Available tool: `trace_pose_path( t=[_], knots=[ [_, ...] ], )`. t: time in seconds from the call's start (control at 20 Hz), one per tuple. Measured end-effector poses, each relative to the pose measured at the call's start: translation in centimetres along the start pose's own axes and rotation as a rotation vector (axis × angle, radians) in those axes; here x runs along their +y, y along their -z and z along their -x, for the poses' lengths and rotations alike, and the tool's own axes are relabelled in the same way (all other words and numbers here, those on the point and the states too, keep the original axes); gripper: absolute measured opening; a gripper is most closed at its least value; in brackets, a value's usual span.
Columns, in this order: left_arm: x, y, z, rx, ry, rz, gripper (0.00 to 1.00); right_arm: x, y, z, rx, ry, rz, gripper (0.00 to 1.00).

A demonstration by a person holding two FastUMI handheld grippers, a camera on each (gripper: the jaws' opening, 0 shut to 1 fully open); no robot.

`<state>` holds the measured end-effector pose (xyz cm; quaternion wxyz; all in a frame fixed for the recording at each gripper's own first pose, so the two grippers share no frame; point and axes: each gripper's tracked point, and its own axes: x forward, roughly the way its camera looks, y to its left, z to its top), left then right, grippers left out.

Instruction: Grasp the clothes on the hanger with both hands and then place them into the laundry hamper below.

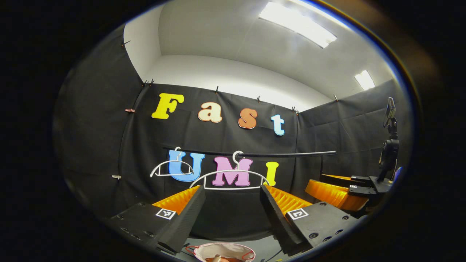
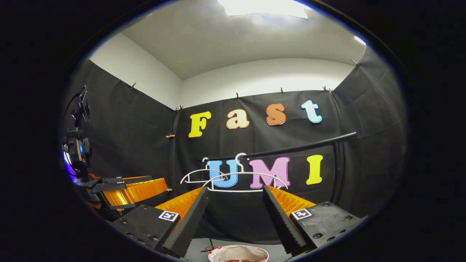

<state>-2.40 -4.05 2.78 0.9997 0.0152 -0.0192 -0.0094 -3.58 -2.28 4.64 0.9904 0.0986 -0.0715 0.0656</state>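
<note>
A black rail (image 1: 255,154) is seen spanning the booth, with two bare white hangers (image 1: 231,176) hung on it. Left gripper (image 1: 233,214) and right gripper (image 2: 235,218) are both held released, fingers spread, nothing between them. Below, the laundry hamper (image 2: 238,253) is seen with clothes (image 2: 236,260) inside.

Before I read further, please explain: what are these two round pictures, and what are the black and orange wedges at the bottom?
Each picture comes from a camera riding on a hand-held gripper, looking forward along its two fingers. The wedges are those fingers: the left gripper and the right gripper, both open and holding nothing. Ahead, two white hangers hang bare on a black rail. Below sits the laundry hamper, with something orange-brown inside. In the right gripper view, the other gripper also appears at the left edge.
</note>
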Motion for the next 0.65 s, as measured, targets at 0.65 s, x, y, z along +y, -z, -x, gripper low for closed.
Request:
trace_pose_path(
  t=[0.65],
  knots=[
    [0.2,-0.1,0.9,-0.001,-0.005,0.007,0.95,0.8,0.5,0.6,0.016,0.005,0.001,0.96]
  ],
)
